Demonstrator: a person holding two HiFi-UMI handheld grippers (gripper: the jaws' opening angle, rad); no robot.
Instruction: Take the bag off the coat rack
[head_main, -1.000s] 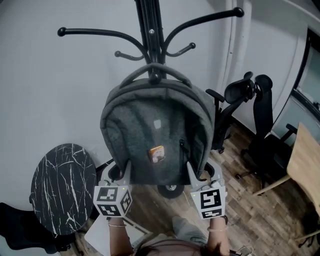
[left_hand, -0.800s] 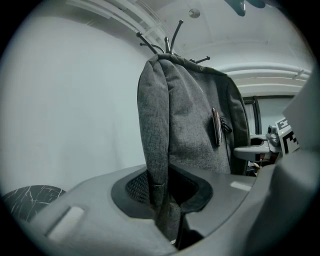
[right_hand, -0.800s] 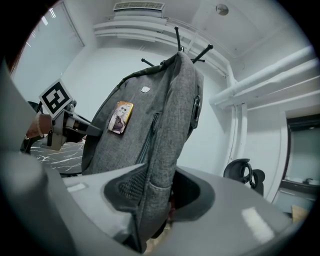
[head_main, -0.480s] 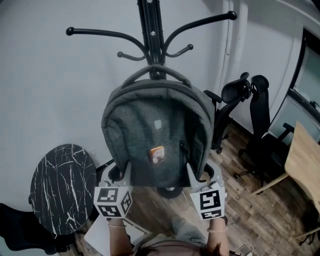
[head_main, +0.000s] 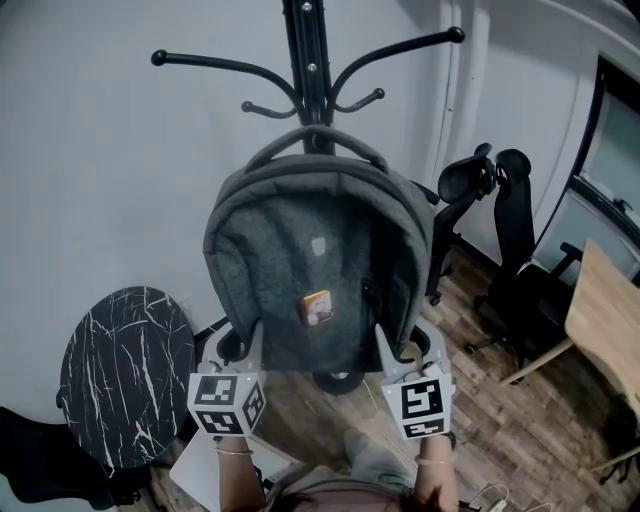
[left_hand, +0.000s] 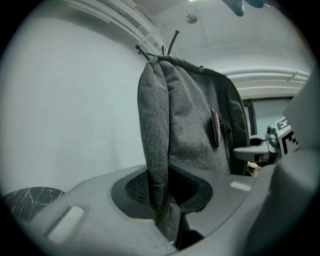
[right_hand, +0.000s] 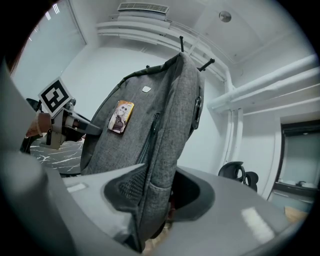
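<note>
Bag (head_main: 315, 270): grey fabric, top loop, small badge, is hanging mid-frame on rack (head_main: 305, 40); left gripper (head_main: 252, 340) and right gripper (head_main: 385, 342) are clamping its lower corners.

In the head view we see the bag (head_main: 315, 270) at centre, in front of the coat rack (head_main: 308, 50), whose hooks spread at twelve o'clock above the bag's top handle. At the bag's seven o'clock our left gripper (head_main: 248, 345) pinches its lower corner; at its five o'clock our right gripper (head_main: 398, 350) pinches the other. A round table (head_main: 125, 375) sits at eight o'clock, office chairs (head_main: 515, 230) at three, and a wooden table (head_main: 605, 320) at four, by the frame's edge.
</note>
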